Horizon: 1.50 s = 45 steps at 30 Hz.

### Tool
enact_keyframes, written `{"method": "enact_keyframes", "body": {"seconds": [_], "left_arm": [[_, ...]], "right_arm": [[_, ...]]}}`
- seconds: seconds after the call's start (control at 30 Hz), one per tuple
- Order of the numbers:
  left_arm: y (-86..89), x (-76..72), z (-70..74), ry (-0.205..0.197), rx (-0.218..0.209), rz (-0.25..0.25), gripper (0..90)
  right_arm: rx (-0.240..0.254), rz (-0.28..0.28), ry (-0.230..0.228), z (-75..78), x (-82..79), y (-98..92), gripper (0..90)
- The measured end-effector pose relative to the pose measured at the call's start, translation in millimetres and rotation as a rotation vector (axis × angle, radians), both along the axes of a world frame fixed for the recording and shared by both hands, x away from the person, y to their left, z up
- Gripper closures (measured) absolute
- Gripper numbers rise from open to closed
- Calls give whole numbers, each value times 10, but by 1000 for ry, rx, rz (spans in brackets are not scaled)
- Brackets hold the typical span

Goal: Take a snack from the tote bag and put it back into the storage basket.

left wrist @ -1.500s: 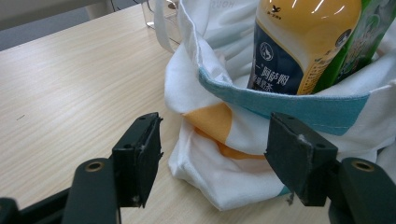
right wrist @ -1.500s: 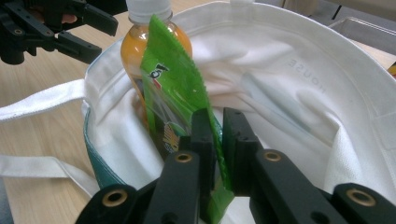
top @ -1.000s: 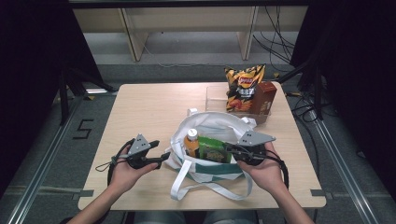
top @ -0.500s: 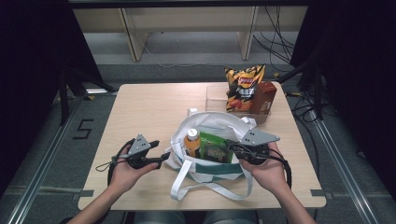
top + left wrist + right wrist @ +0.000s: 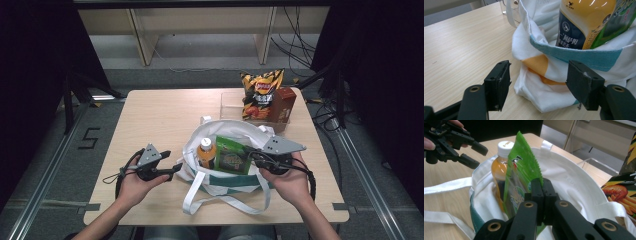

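A white tote bag (image 5: pixel 220 127) with teal trim stands open at the table's near middle. Inside it an orange drink bottle (image 5: pixel 205 151) with a white cap stands upright, and a green snack packet (image 5: pixel 231 156) leans beside it. My right gripper (image 5: pixel 248 152) reaches in from the right, shut on the packet's edge; in the right gripper view its jaws (image 5: pixel 541 192) pinch the green packet (image 5: pixel 520 170) next to the bottle (image 5: pixel 499 167). My left gripper (image 5: pixel 172 162) sits open at the bag's left side. Its jaws (image 5: pixel 540 82) straddle a fold of the tote (image 5: pixel 541 75) without touching it.
A clear plastic bin (image 5: pixel 232 105) at the back right holds an orange chips bag (image 5: pixel 260 92) and a brown box (image 5: pixel 283 105). The tote's white straps (image 5: pixel 225 202) trail toward the front edge. Bare wooden table (image 5: pixel 150 120) lies to the left and back.
The right gripper with the green packet has edged slightly to the right. The left gripper has kept still.
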<state>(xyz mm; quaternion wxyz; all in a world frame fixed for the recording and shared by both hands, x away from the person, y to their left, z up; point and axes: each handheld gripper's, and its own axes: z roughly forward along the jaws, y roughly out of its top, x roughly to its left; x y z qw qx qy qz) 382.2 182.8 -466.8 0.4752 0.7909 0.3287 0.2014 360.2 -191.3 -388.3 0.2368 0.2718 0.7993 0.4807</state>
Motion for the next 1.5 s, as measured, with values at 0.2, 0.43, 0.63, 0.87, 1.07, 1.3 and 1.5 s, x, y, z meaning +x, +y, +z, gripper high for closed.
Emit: {"method": "enact_keyframes", "body": {"seconds": [0.2,0.43,0.63,0.87,1.07,1.3,1.5], "left_arm": [[1,-2,1,1,-2,1,350],[-1,-1,0,-3,4,0,351],[-1,0,1,-4,6,0,351],[11,1,2,-1,1,0,351],[12,4,3,-2,1,-1,351],[-9,20,-11,3,6,3,351],[-3,7,-7,4,-1,5,351]], "right_arm": [[-2,10,-41,33,7,-19,900],[24,-9,-50,85,-10,-18,900],[32,-4,-51,117,-4,-16,900],[19,-21,-73,184,3,-7,900],[25,-27,-94,239,21,-4,900],[46,-17,-85,318,48,5,900],[46,-30,-112,387,15,-36,900]]}}
